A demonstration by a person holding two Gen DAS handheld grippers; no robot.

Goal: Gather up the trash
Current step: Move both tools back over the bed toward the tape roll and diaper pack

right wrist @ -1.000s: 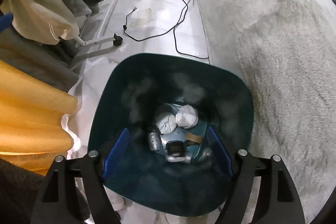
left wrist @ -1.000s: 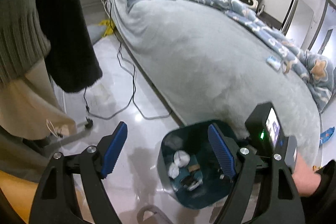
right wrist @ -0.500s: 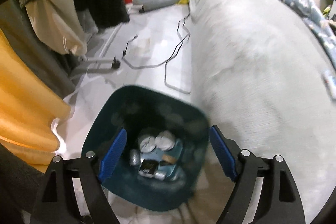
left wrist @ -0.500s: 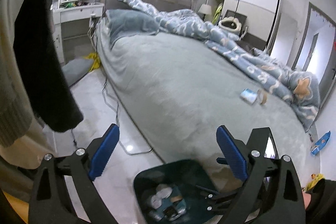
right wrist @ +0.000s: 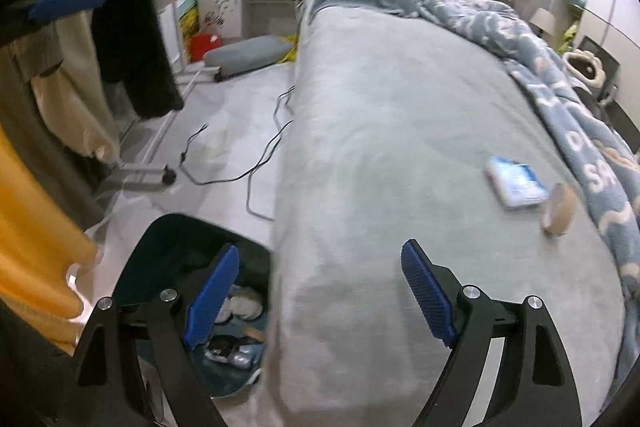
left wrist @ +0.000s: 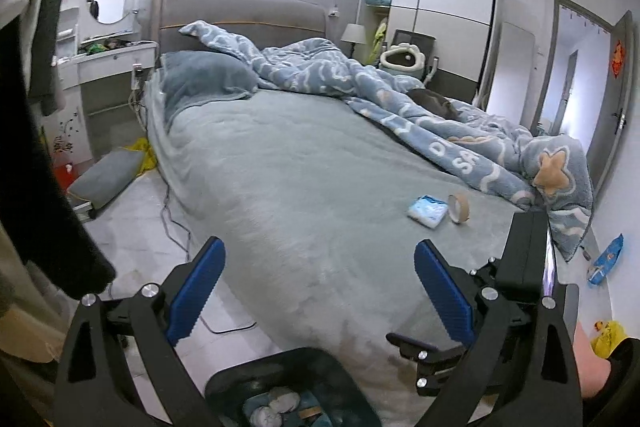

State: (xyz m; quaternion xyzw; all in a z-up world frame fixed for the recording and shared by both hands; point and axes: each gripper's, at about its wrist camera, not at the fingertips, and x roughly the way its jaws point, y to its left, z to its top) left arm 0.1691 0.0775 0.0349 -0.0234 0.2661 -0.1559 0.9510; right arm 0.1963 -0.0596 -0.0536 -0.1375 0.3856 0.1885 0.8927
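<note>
One bed (left wrist: 304,195) is seen, with one blue patterned duvet (left wrist: 420,107) and one pillow (left wrist: 204,79). On the bed: one tissue pack (left wrist: 427,211), one tape roll (left wrist: 459,207). One bin (right wrist: 176,247) is counted on the floor, one grey cushion (left wrist: 106,178), one blue wrapper (left wrist: 606,259).

Both grippers have black frames with silver screws, ribbed blue fingers (left wrist: 196,287); a dark sleeve (left wrist: 618,367).
</note>
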